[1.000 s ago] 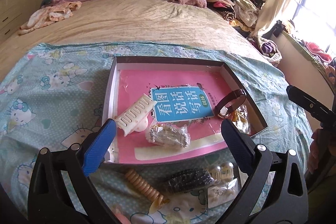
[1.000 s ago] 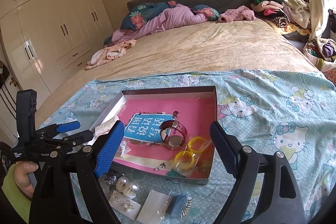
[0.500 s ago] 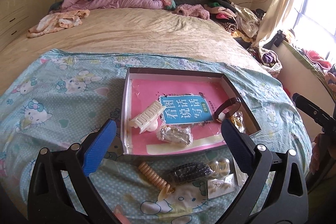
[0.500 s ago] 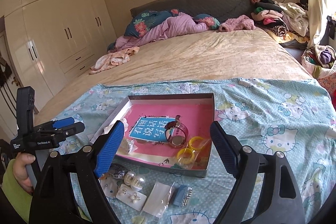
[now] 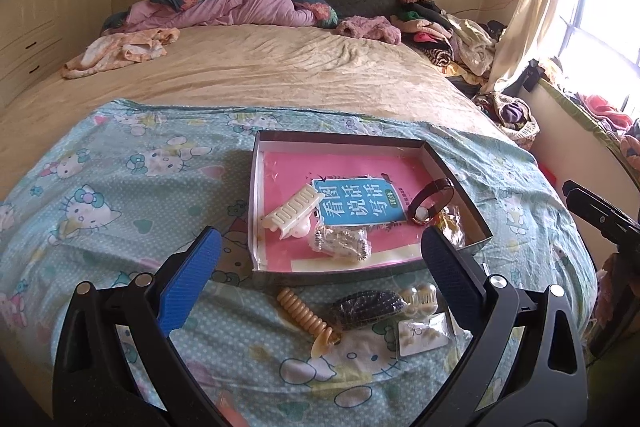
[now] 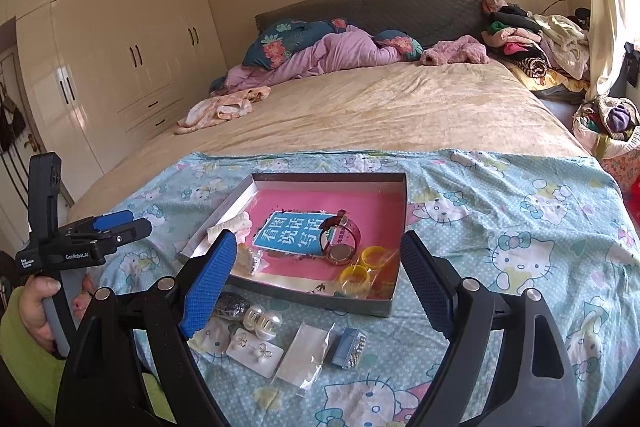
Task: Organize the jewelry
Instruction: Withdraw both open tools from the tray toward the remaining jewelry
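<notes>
We note both tongs spread wide and empty: left tongs, right tongs. The box sits centre frame on the blanket, holding watch, hair clip and yellow rings. Below its near edge lie a coil tie and an earring card. The blanket at frame left is open room.

Bed; cartoon-cat sheet, tray

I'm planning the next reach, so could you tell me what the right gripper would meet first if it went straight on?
Probably the yellow rings in the tray; the right gripper has open jaws, though depth is unclear.
</notes>
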`<state>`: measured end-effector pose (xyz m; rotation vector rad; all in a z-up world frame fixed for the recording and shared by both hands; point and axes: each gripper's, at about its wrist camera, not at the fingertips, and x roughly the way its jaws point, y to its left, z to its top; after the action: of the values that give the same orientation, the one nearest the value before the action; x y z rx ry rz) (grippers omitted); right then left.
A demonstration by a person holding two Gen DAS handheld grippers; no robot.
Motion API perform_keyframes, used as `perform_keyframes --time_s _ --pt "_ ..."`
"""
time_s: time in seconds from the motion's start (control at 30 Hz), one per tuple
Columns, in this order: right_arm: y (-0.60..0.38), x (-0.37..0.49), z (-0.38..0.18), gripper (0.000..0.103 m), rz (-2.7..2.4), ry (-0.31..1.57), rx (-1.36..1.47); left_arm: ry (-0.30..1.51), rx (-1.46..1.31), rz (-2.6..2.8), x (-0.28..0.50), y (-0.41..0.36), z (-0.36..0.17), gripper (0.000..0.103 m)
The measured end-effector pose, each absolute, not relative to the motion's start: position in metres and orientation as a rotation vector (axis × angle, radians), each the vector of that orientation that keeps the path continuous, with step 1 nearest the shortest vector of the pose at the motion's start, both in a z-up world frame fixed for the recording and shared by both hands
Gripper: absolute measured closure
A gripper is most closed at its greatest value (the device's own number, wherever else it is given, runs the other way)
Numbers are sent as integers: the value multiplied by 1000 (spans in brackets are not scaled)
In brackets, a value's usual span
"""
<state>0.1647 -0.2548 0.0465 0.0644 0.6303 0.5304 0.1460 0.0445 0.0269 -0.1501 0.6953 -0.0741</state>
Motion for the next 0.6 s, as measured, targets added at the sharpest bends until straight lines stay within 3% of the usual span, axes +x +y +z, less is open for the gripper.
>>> perform_keyframes --time_s 0.6 --pt "-259 138 29 20 537 692 45 714 -98 -85 116 28 16 10"
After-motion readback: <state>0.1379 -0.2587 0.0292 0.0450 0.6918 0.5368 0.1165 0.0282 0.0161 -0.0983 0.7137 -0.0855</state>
